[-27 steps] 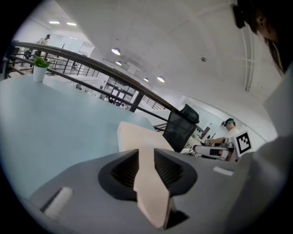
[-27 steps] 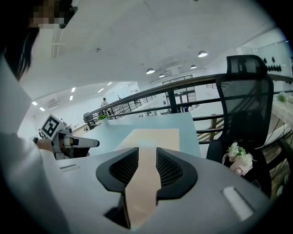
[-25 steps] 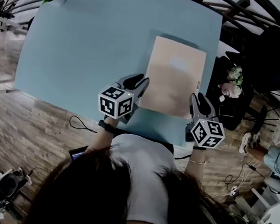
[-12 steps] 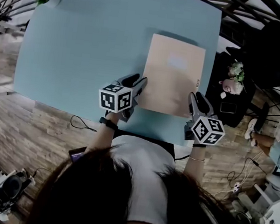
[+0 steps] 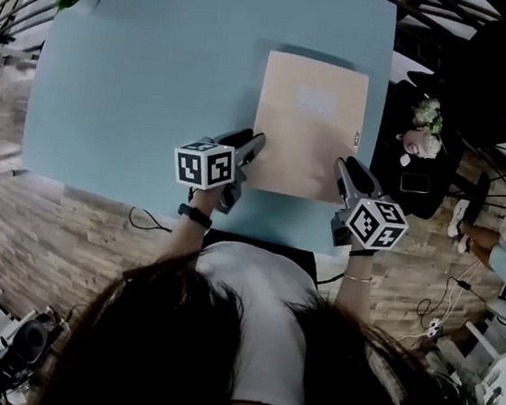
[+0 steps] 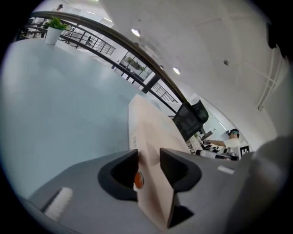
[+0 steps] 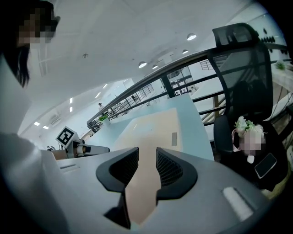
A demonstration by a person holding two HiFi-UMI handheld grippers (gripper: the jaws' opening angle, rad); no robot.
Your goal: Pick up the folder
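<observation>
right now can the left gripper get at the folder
Probably yes: the near left corner of the folder already sits between the jaws of the left gripper, which have just been opening, and nothing else crowds that corner.

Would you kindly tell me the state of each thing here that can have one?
folder: closed, near corners between the two grippers' jaws.
left gripper: open, jaws have just been opening, folder edge between them.
right gripper: shut on the folder.
</observation>
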